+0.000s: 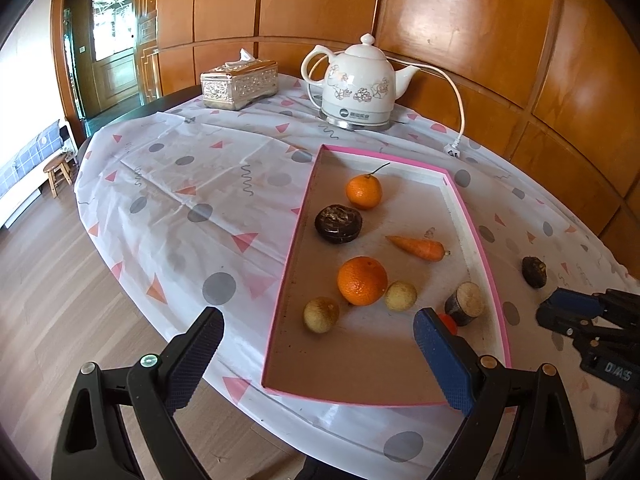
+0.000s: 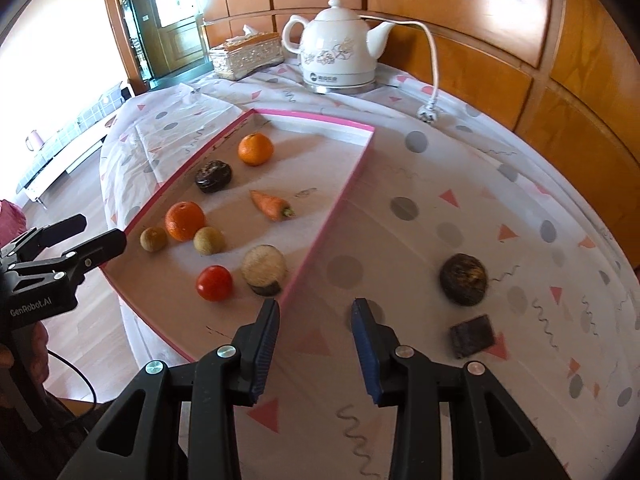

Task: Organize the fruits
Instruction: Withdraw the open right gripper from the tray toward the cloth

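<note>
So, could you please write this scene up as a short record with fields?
surface: table under a patterned tablecloth
container: pink-rimmed tray
in tray: two oranges, carrot, tomato, two small tan fruits, dark round fruit, cut root piece
outside tray: dark round item, dark square piece
left tongs: open, empty
right tongs: open, empty
background: kettle, tissue box
</note>
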